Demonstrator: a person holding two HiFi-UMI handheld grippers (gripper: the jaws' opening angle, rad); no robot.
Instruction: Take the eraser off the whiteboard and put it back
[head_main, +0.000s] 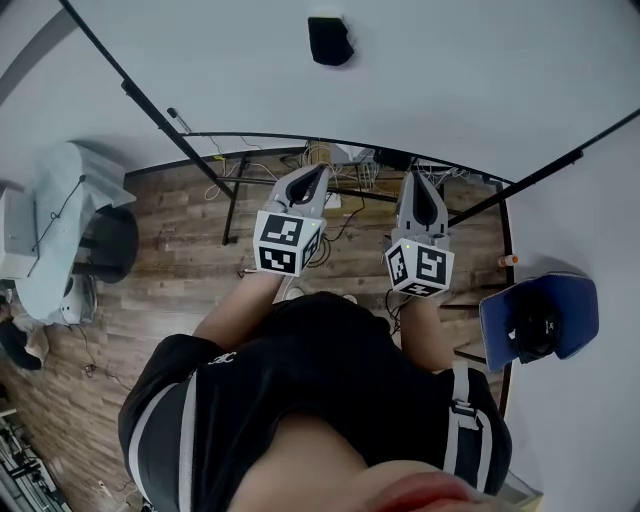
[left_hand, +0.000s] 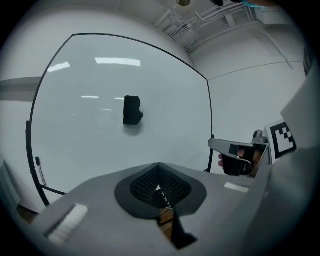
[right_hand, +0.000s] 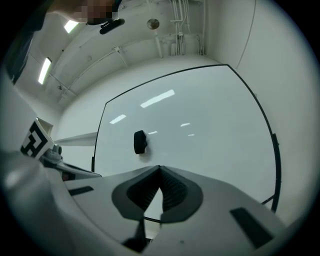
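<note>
The black eraser (head_main: 330, 40) clings to the whiteboard (head_main: 420, 90), well above both grippers. In the left gripper view the eraser (left_hand: 132, 110) sits above the jaws, a little left of centre. The right gripper view has the eraser (right_hand: 140, 142) up and left of the jaws. My left gripper (head_main: 320, 173) and my right gripper (head_main: 418, 180) are held side by side in front of the board's lower edge, clear of the eraser. The left gripper (left_hand: 158, 166) and the right gripper (right_hand: 160, 169) each have their jaws closed together with nothing between them.
The board stands on a black frame (head_main: 233, 200) over a wooden floor with cables (head_main: 345, 160). A marker (head_main: 180, 121) lies on the board's lower rail. A blue chair (head_main: 540, 315) stands at the right and a grey-white machine (head_main: 60, 230) at the left.
</note>
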